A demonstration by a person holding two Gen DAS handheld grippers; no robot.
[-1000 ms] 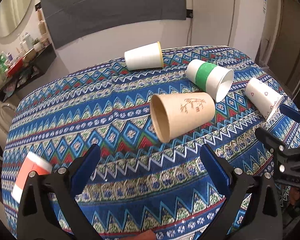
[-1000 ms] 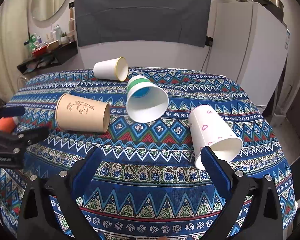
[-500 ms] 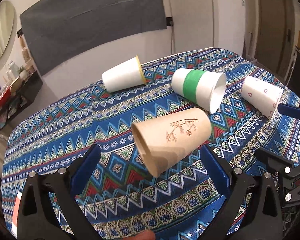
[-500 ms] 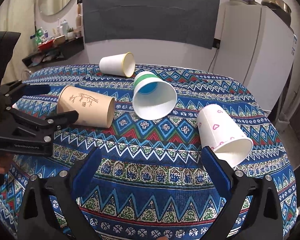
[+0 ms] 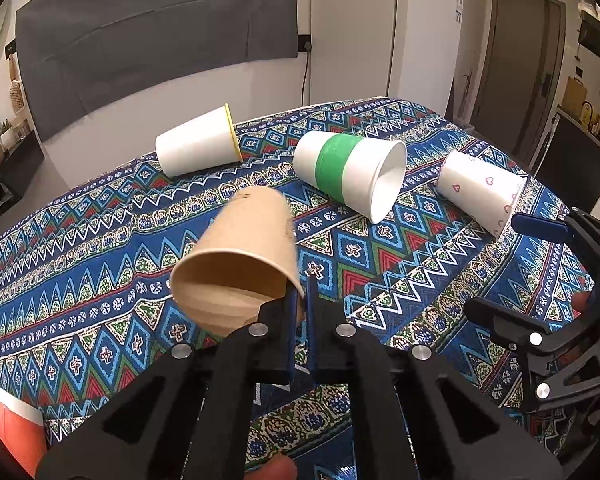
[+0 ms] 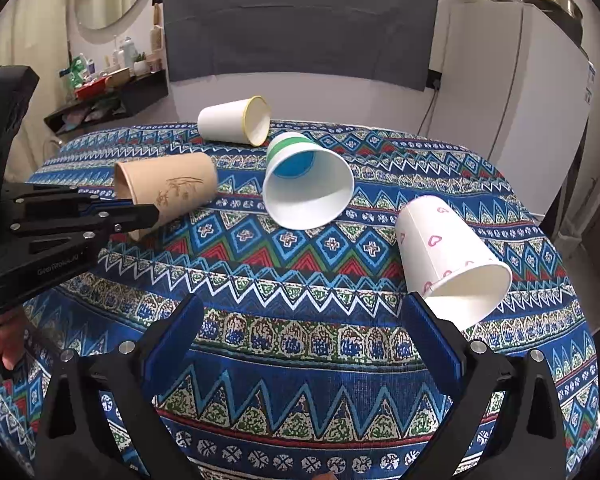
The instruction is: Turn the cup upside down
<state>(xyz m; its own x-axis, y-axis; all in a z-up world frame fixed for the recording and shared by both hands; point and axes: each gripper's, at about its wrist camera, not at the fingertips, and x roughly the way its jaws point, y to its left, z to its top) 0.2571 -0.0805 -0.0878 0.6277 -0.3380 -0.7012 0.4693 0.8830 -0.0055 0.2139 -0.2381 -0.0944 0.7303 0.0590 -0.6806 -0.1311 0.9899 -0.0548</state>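
Cup (image 5: 244, 256), brown paper, sits centre frame in the left wrist view, tilted with its open mouth toward the camera and its base angled up and away. Left gripper (image 5: 300, 300) is clamped on the rim at the mouth's lower right, one finger inside the wall and one outside. From the right wrist view the cup (image 6: 168, 192) appears left of centre, lying roughly sideways just above the table (image 6: 300, 320); whether it touches the cloth cannot be told.

Handling, as a judgement: light, thin-walled paper, easily dented under a hard squeeze, and apt to pivot about a single rim pinch. The rolled rim is the stiffest place to hold and gives room to rotate the mouth downward. A mid-wall grip would likely crush it.

Right gripper (image 6: 304, 344) is spread wide and holds nothing, low in its own frame over the near table edge.

Other cups lie on their sides: a green-banded cup (image 5: 348, 176) right of centre, a heart-print cup (image 5: 480, 192) at right, a yellow-rimmed cup (image 5: 198, 146) above centre. A red cup (image 5: 12, 424) shows at lower left. All are well apart from the brown cup, so turning it should not disturb them.
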